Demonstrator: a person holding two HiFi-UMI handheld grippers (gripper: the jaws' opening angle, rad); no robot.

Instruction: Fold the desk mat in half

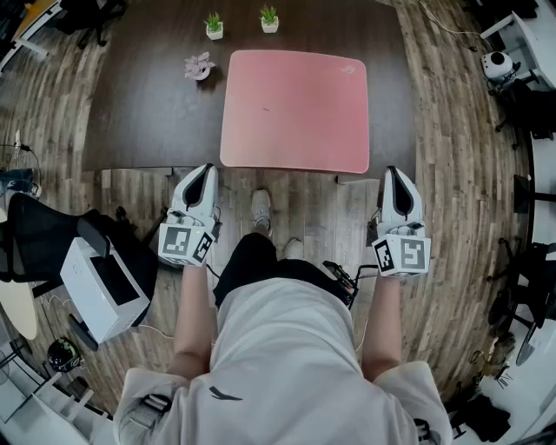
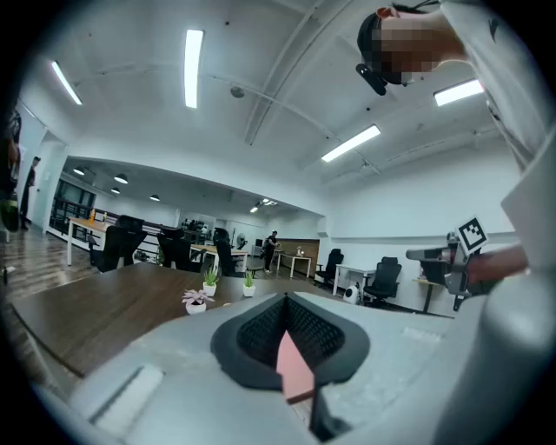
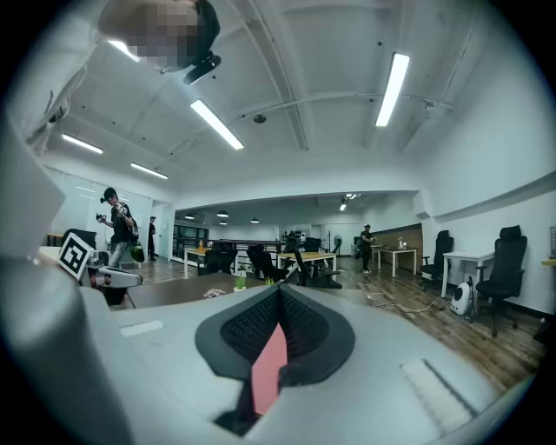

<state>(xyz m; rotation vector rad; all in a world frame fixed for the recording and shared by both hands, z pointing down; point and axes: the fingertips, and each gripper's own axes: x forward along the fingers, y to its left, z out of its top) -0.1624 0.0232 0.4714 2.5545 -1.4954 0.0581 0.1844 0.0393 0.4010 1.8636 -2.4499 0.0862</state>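
Note:
A pink desk mat point(image 1: 295, 110) lies flat and unfolded on the dark brown table point(image 1: 148, 113), its near edge along the table's front edge. My left gripper point(image 1: 208, 168) hovers just outside the mat's near left corner. The right gripper point(image 1: 390, 171) is just outside the near right corner. Both are held level, with jaws shut and nothing gripped. In the left gripper view the black pads point(image 2: 261, 335) meet, and a pink sliver of mat point(image 2: 295, 369) shows through the slit below them. The right gripper view shows the same closed pads point(image 3: 300, 326) and pink sliver point(image 3: 269, 369).
Two small green potted plants point(image 1: 214, 26) point(image 1: 269, 18) and a pink one point(image 1: 199, 67) stand beyond the mat's far left corner. A white box point(image 1: 100, 287) and a black chair point(image 1: 39, 235) are on the floor to my left. Desks and chairs point(image 1: 521, 61) crowd the right.

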